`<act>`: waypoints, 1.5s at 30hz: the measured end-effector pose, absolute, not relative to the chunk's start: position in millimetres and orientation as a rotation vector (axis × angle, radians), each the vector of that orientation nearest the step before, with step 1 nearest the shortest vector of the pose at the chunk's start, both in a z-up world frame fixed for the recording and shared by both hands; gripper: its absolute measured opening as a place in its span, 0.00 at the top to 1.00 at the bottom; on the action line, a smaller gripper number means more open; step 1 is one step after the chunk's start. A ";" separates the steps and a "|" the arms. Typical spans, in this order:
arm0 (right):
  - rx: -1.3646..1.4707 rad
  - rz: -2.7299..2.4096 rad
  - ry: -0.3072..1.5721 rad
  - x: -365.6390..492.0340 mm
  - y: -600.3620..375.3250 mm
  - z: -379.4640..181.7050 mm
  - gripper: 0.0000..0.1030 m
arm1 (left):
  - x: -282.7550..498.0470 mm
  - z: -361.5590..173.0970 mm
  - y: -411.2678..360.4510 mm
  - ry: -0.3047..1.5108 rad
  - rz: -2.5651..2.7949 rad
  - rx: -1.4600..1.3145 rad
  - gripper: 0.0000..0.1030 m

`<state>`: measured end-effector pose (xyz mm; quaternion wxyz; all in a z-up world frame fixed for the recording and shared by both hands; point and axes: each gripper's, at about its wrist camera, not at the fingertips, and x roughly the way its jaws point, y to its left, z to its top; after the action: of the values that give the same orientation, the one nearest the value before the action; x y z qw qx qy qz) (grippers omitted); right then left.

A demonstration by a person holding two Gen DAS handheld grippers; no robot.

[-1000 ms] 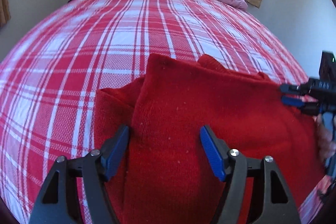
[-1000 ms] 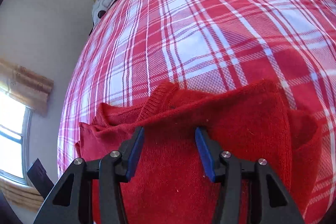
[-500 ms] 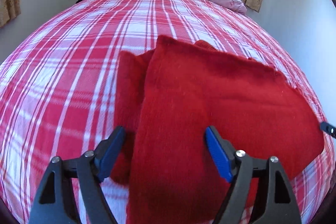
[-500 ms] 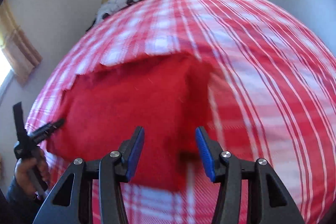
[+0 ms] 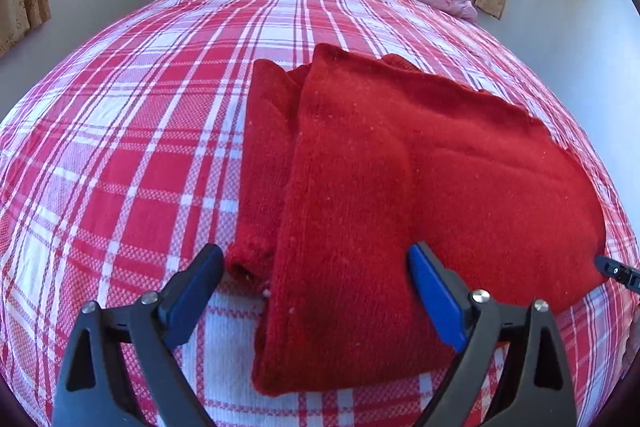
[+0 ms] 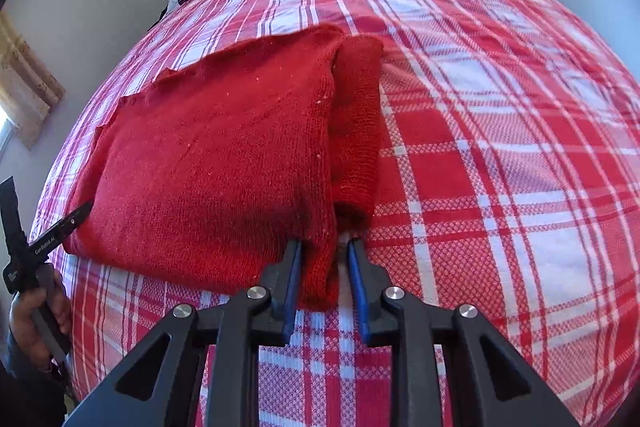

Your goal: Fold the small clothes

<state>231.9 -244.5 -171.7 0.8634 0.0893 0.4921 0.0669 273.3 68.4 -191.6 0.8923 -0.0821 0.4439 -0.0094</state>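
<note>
1. We see a bed [image 5: 120, 155] with a red plaid sheet; the folded red sweater [image 5: 400, 167] lies on it.
2. Our right hand-held gripper [image 6: 324, 275] has just been closing around the sweater's near corner. Our left hand-held gripper [image 5: 316, 287] has just been opening and stands spread, empty.
3. We judge a thin pinch could lift only the top layer and undo the fold.
4. Only the right view shows the person's hand [image 6: 36, 311]; only the left shows the sleeve cuff [image 5: 248, 259] poking out.
</note>
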 end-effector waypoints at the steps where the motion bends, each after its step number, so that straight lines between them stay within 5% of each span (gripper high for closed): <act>1: 0.186 0.125 0.997 228.5 -242.6 -162.1 0.77 | 273.8 -191.9 68.5 0.920 -0.018 -0.173 0.05; 7: 0.175 0.204 0.848 236.9 -204.8 -117.1 0.71 | 271.7 -193.2 67.6 0.913 0.007 -0.166 0.00; 19: 0.004 0.185 0.906 245.6 -155.7 -175.0 0.68 | 269.9 -193.5 67.4 0.916 0.000 -0.169 0.00; 45: -0.070 0.358 0.830 226.9 -77.2 -158.6 0.65 | 247.8 -194.1 60.9 0.941 -0.034 -0.098 0.00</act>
<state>226.9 -77.2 -158.6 0.8991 -0.0336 0.4008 0.1728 247.8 60.9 -194.1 0.8900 -0.0471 0.4533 -0.0165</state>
